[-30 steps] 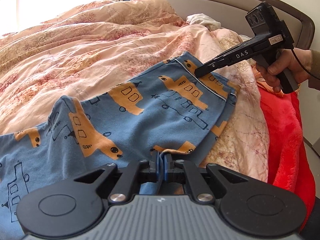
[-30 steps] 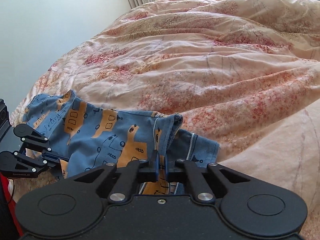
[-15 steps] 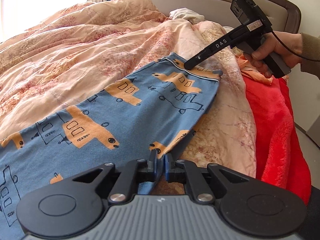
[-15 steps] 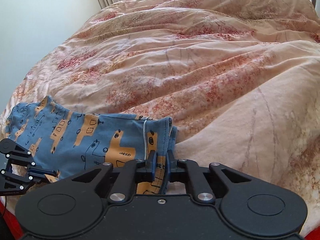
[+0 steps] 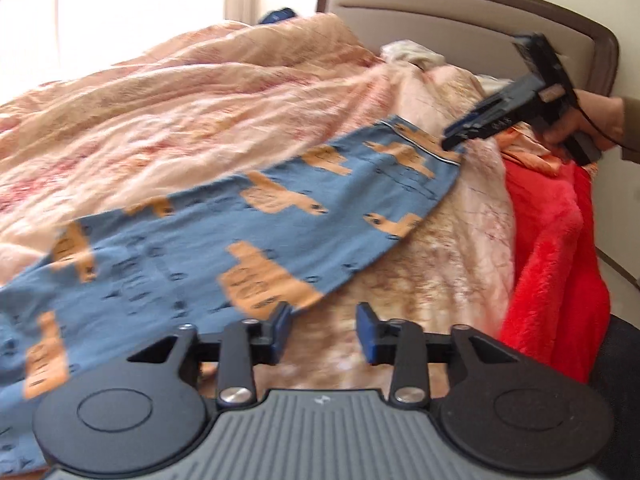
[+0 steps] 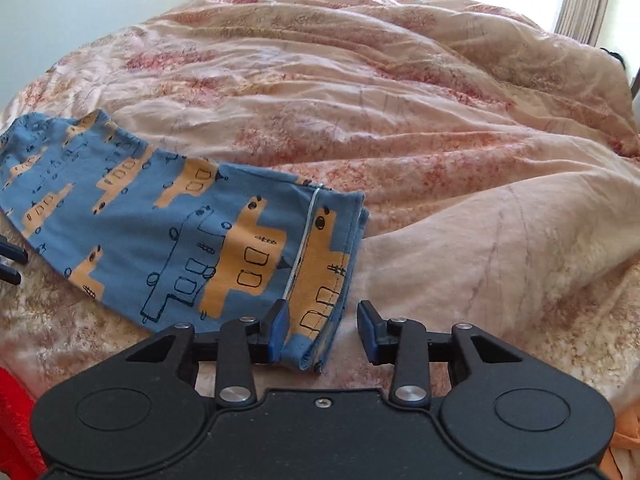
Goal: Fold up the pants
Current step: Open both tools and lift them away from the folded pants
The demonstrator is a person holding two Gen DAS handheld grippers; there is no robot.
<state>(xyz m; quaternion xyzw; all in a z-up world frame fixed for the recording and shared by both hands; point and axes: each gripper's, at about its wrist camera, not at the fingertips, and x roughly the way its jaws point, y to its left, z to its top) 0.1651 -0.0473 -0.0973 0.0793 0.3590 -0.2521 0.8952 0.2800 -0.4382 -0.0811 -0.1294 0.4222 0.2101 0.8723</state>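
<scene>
Blue pants (image 5: pixel 280 220) printed with orange vehicles lie stretched out on the floral duvet (image 5: pixel 200 112). My left gripper (image 5: pixel 324 334) is opening just off their near edge. Only duvet shows between its jaws, and the cloth's corner lies by the left pad. In the right wrist view the pants (image 6: pixel 160 220) run off to the left. My right gripper (image 6: pixel 323 332) is opening too. The piped hem end lies loose between its jaws, against the left pad and clear of the right one. A hand holds the right gripper (image 5: pixel 454 142) at the pants' far end.
A red fleece blanket (image 5: pixel 560 260) hangs over the bed's side to the right of the pants. The padded headboard (image 5: pixel 460 12) stands behind. The rumpled duvet (image 6: pixel 400 120) spreads wide beyond the pants. The left gripper's fingertips (image 6: pixel 10 264) show at the left edge.
Both grippers were shut on the pants' edges and have let go, jaws now apart. The bunched pants have been pulled out long and flat. Both grippers have drawn back a little.
</scene>
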